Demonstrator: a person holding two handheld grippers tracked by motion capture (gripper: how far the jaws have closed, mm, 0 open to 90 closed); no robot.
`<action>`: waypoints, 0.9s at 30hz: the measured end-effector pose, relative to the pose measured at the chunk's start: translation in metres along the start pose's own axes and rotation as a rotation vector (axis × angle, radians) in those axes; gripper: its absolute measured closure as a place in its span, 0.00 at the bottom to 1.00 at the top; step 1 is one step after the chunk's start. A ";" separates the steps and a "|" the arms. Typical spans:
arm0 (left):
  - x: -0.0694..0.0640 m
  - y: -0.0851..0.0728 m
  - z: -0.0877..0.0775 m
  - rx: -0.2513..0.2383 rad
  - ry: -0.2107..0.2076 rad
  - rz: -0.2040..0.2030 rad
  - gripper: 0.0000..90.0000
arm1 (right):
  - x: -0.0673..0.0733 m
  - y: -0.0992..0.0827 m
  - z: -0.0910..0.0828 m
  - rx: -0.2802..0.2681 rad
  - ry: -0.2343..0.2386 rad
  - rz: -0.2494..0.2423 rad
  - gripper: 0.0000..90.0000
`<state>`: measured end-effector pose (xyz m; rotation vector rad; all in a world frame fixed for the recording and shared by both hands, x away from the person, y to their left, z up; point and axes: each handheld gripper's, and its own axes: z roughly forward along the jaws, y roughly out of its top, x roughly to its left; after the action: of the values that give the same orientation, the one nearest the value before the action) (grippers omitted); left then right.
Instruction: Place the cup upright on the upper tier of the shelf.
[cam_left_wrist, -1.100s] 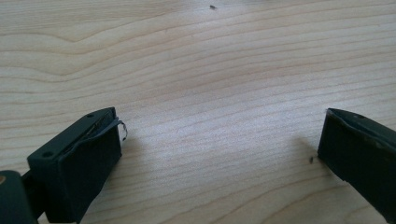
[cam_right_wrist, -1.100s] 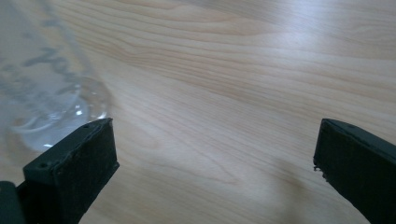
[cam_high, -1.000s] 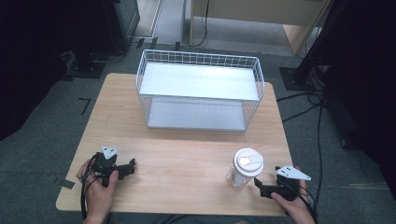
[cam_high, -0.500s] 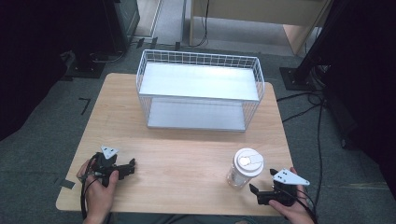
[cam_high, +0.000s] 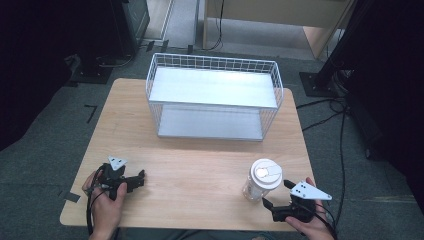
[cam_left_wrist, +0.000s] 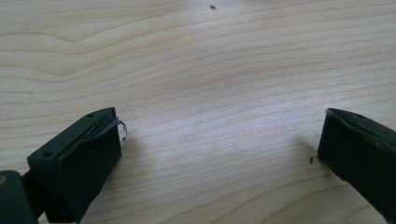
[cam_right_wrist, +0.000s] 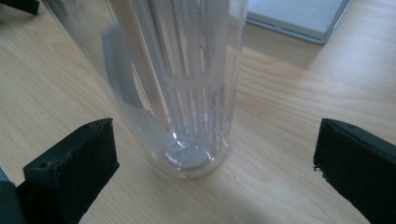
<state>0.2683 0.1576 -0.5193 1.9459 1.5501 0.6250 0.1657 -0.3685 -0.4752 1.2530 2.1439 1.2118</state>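
Observation:
A clear plastic tumbler (cam_high: 256, 189) with a white lid (cam_high: 266, 173) stands upright near the front right of the wooden table (cam_high: 200, 160). My right gripper (cam_high: 275, 193) sits just right of and in front of it, open. In the right gripper view the tumbler (cam_right_wrist: 187, 93) stands close ahead of the right gripper (cam_right_wrist: 215, 130), centred on the gap, and neither jaw touches it. My left gripper (cam_high: 141, 178) rests at the front left, far from the tumbler. It is open over bare wood in the left gripper view (cam_left_wrist: 219, 123).
A white wire rack (cam_high: 215, 57) with two flat shelves stands at the back middle of the table; its lower shelf corner (cam_right_wrist: 294, 18) lies beyond the tumbler. Dark stands and cables (cam_high: 330, 107) lie on the floor to the right of the table.
My right gripper has moved left and forward toward the tumbler, so its jaws now point at the base. The left gripper and the tumbler have stayed put.

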 end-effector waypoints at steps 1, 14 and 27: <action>0.000 0.000 0.000 0.000 0.000 0.000 0.00 | 0.002 0.003 0.001 -0.013 0.001 0.003 0.00; 0.000 0.000 0.000 0.000 0.000 0.000 0.00 | 0.019 0.021 0.008 -0.075 -0.038 0.013 0.00; 0.000 0.000 0.000 0.000 0.000 0.000 0.00 | 0.032 0.037 0.021 -0.171 -0.093 0.032 0.06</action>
<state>0.2683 0.1577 -0.5193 1.9460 1.5499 0.6246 0.1820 -0.3222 -0.4530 1.2483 1.9176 1.2943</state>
